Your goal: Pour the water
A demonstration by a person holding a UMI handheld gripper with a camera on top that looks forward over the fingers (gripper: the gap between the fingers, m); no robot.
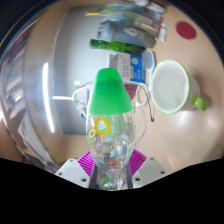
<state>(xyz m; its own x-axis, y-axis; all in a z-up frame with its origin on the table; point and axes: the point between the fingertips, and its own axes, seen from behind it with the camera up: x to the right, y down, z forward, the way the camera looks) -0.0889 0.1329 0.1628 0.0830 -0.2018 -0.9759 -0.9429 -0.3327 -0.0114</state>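
One clear bottle (pixel 112 140) with a green cap stands between the two fingers (pixel 93 160) of the hand-held gripper (pixel 113 166). Beyond them sits one glass (pixel 142 100) (hard to make out behind the cap), and off to the right one pale green bowl (pixel 171 86). Just right of the bowl lies one small green thing (pixel 202 102). Farther off, one red round thing (pixel 186 31) rests on the desk (pixel 60 60).
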